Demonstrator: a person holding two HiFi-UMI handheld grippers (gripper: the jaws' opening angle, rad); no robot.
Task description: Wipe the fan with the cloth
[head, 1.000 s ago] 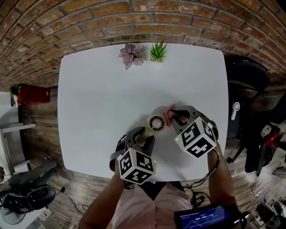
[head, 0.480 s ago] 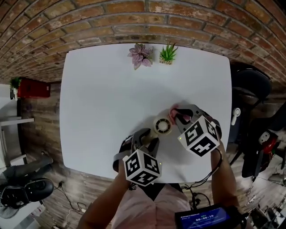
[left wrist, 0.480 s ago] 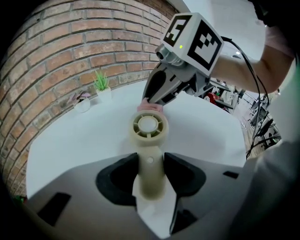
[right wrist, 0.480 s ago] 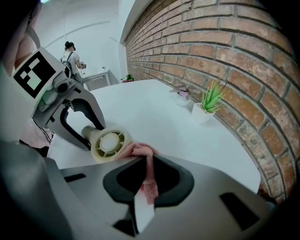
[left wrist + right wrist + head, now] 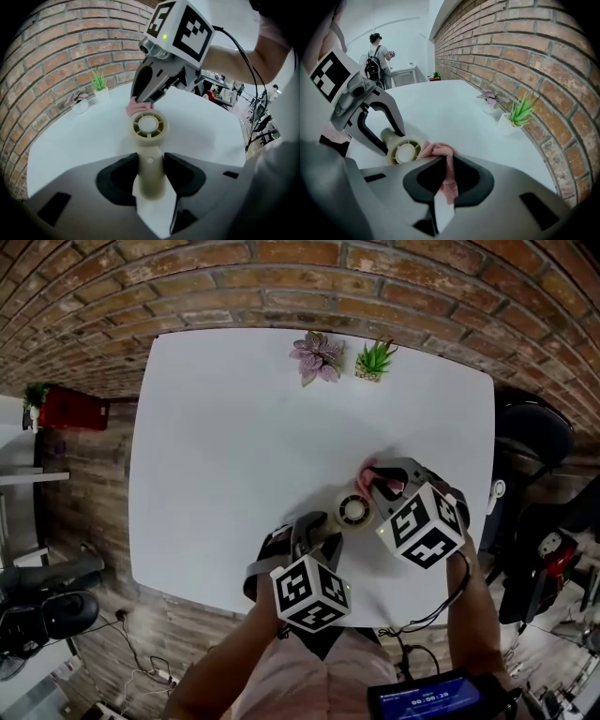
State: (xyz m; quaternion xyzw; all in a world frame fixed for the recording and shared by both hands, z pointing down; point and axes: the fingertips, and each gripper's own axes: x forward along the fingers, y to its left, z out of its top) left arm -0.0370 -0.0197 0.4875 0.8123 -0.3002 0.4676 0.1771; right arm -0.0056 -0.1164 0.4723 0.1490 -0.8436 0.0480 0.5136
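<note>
A small cream hand fan (image 5: 355, 511) with a round grille head and a straight handle lies near the table's front. My left gripper (image 5: 321, 524) is shut on the fan's handle (image 5: 150, 176), holding the head (image 5: 149, 126) out ahead of the jaws. My right gripper (image 5: 382, 486) is shut on a pink cloth (image 5: 443, 161), whose bunched end (image 5: 367, 474) touches the far right rim of the fan head (image 5: 404, 152). In the left gripper view the cloth (image 5: 136, 107) shows just behind the fan, under the right gripper (image 5: 144, 99).
The white table (image 5: 234, 427) carries two small potted plants at its far edge, a purple one (image 5: 317, 356) and a green one (image 5: 375, 360). A brick wall (image 5: 281, 277) runs behind. A black chair (image 5: 530, 442) stands to the right, and a person (image 5: 376, 58) stands far off.
The right gripper has shifted slightly with the cloth along the fan head's rim. The left gripper keeps the fan handle still; the head camera's view has drifted.
</note>
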